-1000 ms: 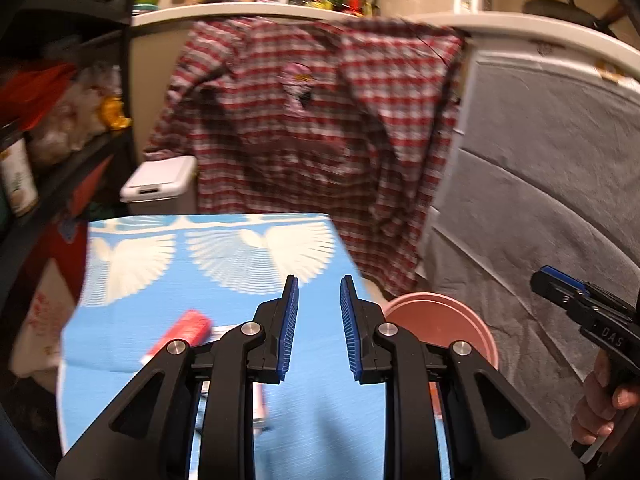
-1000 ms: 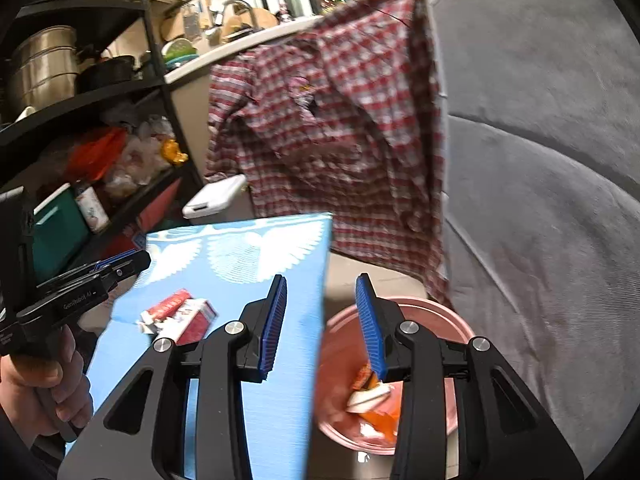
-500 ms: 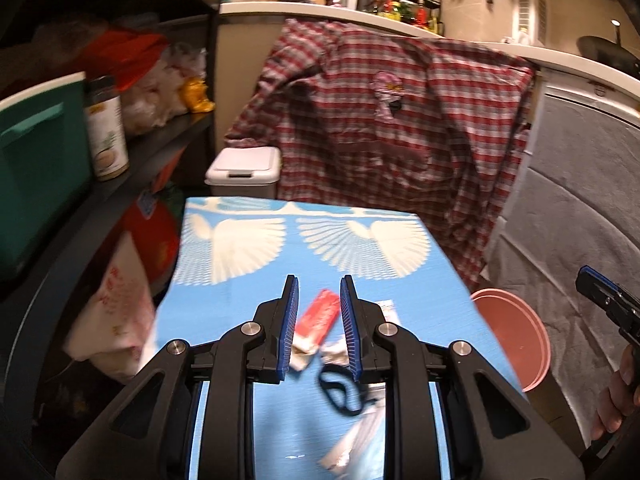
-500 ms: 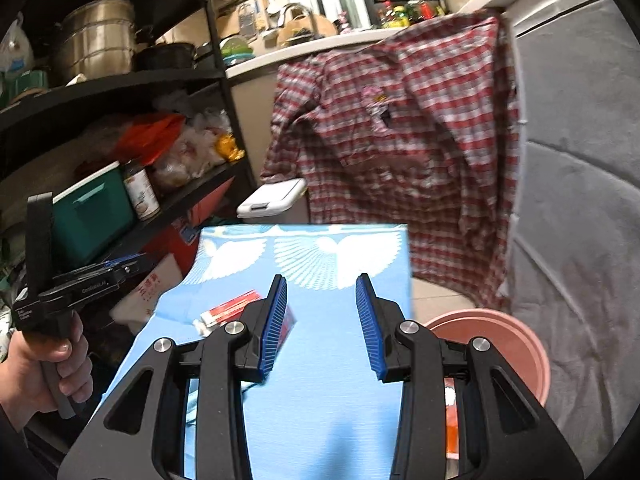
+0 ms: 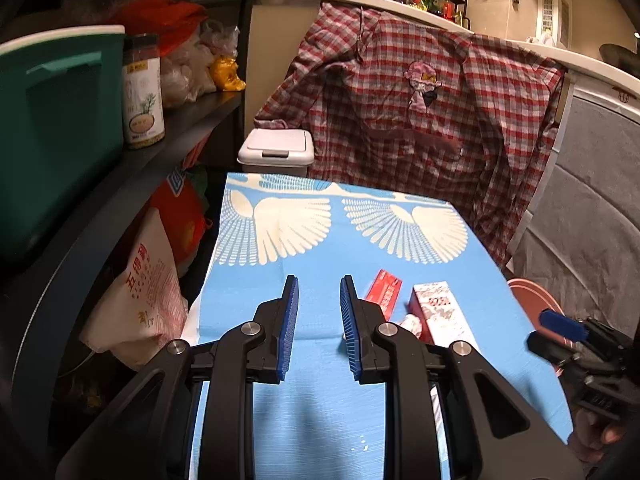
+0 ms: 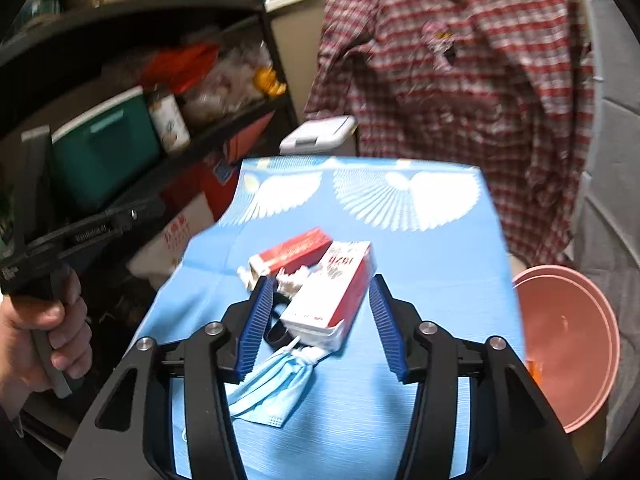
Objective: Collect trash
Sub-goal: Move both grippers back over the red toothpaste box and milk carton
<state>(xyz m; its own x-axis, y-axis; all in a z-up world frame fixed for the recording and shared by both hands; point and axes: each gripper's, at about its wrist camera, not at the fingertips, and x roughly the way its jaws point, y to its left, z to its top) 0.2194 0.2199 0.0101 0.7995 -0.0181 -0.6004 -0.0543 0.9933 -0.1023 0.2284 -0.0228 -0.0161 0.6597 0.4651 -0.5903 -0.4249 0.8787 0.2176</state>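
Note:
Trash lies on the blue patterned table (image 6: 420, 240): a red and white carton (image 6: 334, 292), a flatter red box (image 6: 292, 250) behind it, crumpled white paper (image 6: 294, 278), a blue face mask (image 6: 276, 392) and a black loop (image 6: 276, 330). My right gripper (image 6: 320, 322) is open, its fingers on either side of the carton without touching it. My left gripper (image 5: 316, 328) is open and empty over bare cloth, left of the red box (image 5: 384, 290) and carton (image 5: 438, 312). The pink bucket (image 6: 568, 344) stands on the floor at the table's right.
A dark shelf (image 5: 132, 168) with a green bin (image 5: 56, 128) and a jar (image 5: 142, 92) runs along the left. A white lidded bin (image 5: 276, 150) and a plaid shirt (image 5: 420, 120) stand behind the table. Bags (image 5: 144, 292) sit under the shelf.
Both grippers swung left from the bucket toward the table. The right gripper opened wider and came down around the carton. The left gripper moved left of the trash.

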